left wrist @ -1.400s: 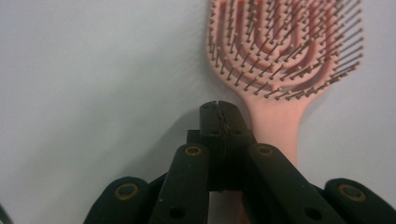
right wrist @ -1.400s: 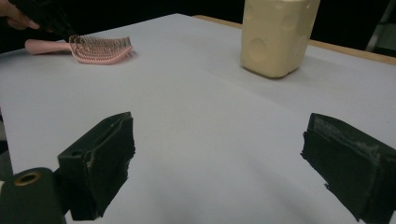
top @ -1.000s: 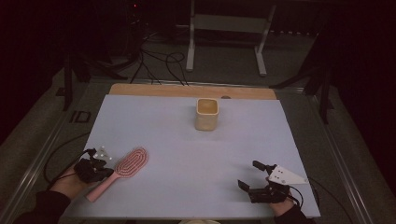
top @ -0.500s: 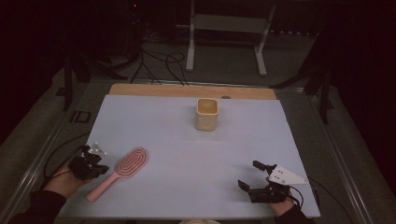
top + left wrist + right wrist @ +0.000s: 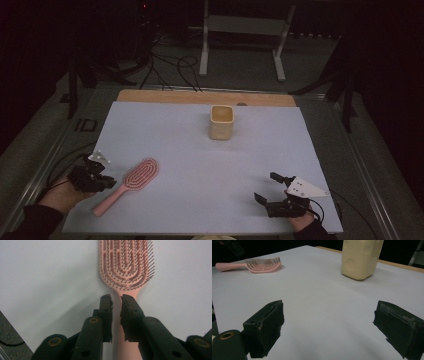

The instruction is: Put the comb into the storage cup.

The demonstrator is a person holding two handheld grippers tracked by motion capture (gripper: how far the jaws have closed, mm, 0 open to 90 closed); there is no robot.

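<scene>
1. pink plastic hairbrush (image 5: 129, 182): lies flat on the near left part of the table, bristles up, head toward the far right, handle toward the near left edge. in the left gripper view (image 5: 126, 263) the head fills the top and the handle runs down under the jaws.
2. left gripper (image 5: 107, 179): held in the person's left hand (image 5: 62, 192) at the near left edge, just beside the brush handle. in its own view (image 5: 116, 301) the jaws stand over the handle with a narrow gap; they have just been opening, and the pads do not press on the handle, which lies below them.
3. right gripper (image 5: 267, 187): held at the near right corner, well apart from the brush. jaws spread wide with nothing between them, above bare table in its own view (image 5: 328, 320).
4. cream cup (image 5: 221, 122): square-mouthed, upright, standing at the far middle of the table, well apart from both grippers; in the right gripper view (image 5: 360, 258) it stands at the top right, the brush (image 5: 254, 265) at the top left.
5. table (image 5: 200, 165): pale bluish-white sheet over a wooden board, whose bare strip (image 5: 165, 96) runs along the far edge.
6. cables (image 5: 170, 67): dark, on the floor beyond the table.
</scene>
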